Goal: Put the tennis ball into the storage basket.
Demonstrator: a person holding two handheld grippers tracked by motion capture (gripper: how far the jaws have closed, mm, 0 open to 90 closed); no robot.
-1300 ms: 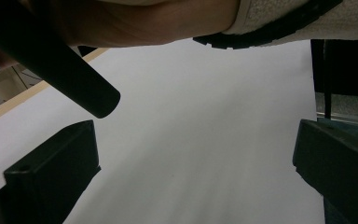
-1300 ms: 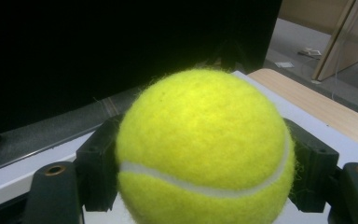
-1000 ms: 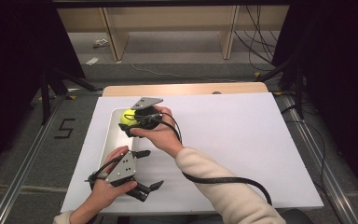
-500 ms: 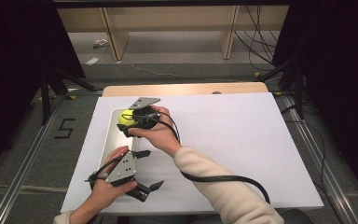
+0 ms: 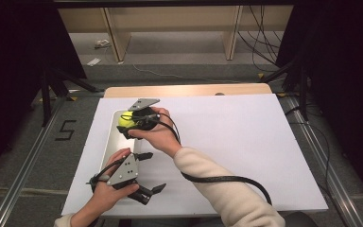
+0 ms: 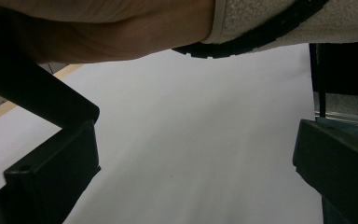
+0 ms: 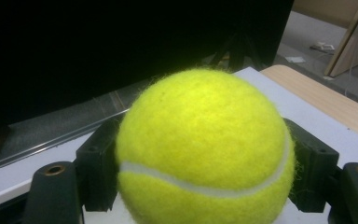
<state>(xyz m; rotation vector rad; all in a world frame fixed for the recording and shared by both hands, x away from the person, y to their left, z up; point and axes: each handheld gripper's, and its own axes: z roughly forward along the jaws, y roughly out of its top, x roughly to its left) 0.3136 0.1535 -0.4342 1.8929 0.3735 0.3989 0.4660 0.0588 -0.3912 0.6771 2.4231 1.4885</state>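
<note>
A yellow tennis ball (image 5: 124,121) sits between the black jaws of my right gripper (image 5: 125,124), which is shut on it above the far end of a white oblong tray (image 5: 107,147). In the right gripper view the ball (image 7: 205,149) is close up, and the right gripper (image 7: 205,179) presses on it from both sides. My left gripper (image 5: 153,171) rests low near the front edge of the white board, just right of the tray. In the left gripper view the left gripper (image 6: 193,179) stands open, with bare board between its jaws.
A white board (image 5: 236,142) covers most of the wooden table (image 5: 189,90). The right forearm in a pale sleeve (image 5: 217,189) crosses above the left gripper, trailing a black cable (image 5: 227,179). Metal rails and dark floor lie on both sides.
</note>
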